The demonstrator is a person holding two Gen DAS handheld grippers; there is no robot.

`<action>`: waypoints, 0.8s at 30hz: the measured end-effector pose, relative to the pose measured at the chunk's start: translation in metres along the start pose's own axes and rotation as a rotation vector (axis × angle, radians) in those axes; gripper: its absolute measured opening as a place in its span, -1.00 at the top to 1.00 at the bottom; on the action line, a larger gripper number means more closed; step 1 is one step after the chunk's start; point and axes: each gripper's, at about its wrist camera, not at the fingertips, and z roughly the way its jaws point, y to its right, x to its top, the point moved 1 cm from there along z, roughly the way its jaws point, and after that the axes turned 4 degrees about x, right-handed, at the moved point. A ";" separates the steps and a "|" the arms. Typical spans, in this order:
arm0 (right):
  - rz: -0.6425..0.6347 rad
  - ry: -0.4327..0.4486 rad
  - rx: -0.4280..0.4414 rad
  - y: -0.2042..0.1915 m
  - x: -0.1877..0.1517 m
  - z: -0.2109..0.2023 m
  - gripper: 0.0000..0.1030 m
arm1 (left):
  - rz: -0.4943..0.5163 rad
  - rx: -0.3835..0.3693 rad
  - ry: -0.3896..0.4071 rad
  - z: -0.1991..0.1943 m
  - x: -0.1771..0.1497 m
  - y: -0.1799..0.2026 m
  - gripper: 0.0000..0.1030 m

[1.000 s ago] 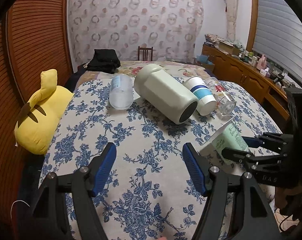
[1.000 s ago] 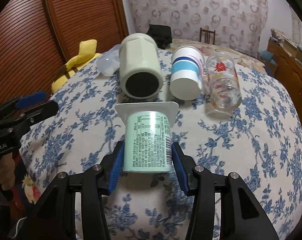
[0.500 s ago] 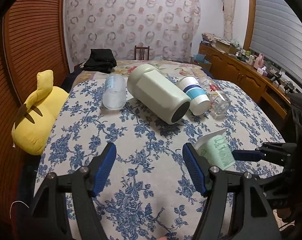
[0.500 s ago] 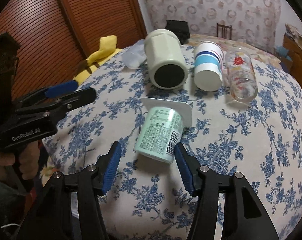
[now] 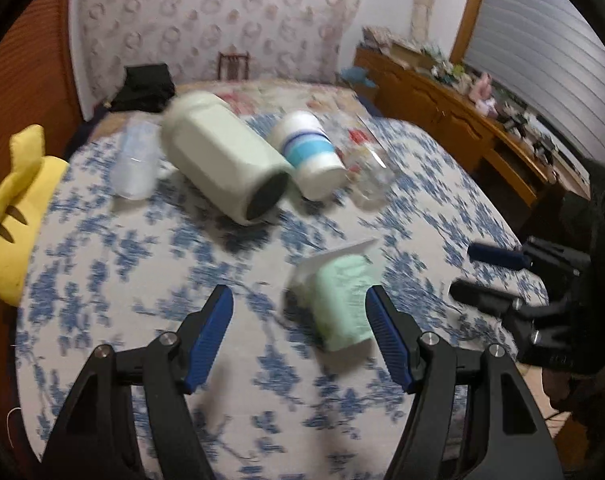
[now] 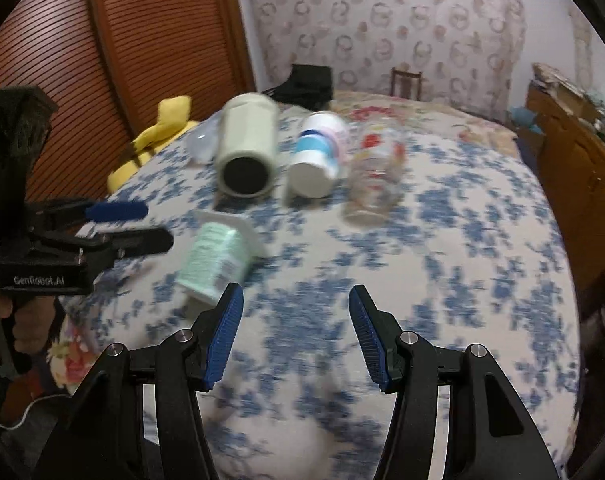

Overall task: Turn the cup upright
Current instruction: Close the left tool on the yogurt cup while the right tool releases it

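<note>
A mint-green cup [image 5: 344, 300] with a white square rim lies on its side on the blue-flowered bedspread [image 5: 142, 248]. It also shows in the right wrist view [image 6: 214, 258]. My left gripper [image 5: 300, 312] is open, and the cup lies just inside its right finger. My right gripper [image 6: 296, 316] is open and empty, with the cup to the left of its left finger. Each gripper shows in the other's view, the right one [image 5: 490, 276] and the left one [image 6: 130, 224]. Both views are blurred by motion.
Behind the cup lie a large pale-green jar [image 5: 226, 164], a frosted cup [image 5: 136, 164], a white cup with blue stripes [image 5: 312, 156] and a clear glass [image 5: 368, 164]. A yellow plush [image 5: 12, 208] sits at the bed's left edge. A wooden dresser [image 5: 462, 120] runs along the right.
My right gripper has let go of the mint cup and pulled back to the right. The cup now lies on the bed. My left gripper has moved toward the cup.
</note>
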 end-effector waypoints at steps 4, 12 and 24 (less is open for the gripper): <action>0.020 0.040 -0.014 0.018 -0.001 -0.012 -0.09 | -0.011 -0.014 -0.084 0.015 0.007 0.012 -0.33; 0.051 0.070 -0.003 0.037 -0.006 -0.018 -0.09 | -0.081 -0.027 -0.246 0.043 0.017 0.021 -0.33; 0.075 0.079 0.006 0.044 -0.012 -0.016 -0.09 | -0.092 0.031 -0.333 0.071 0.030 0.020 -0.29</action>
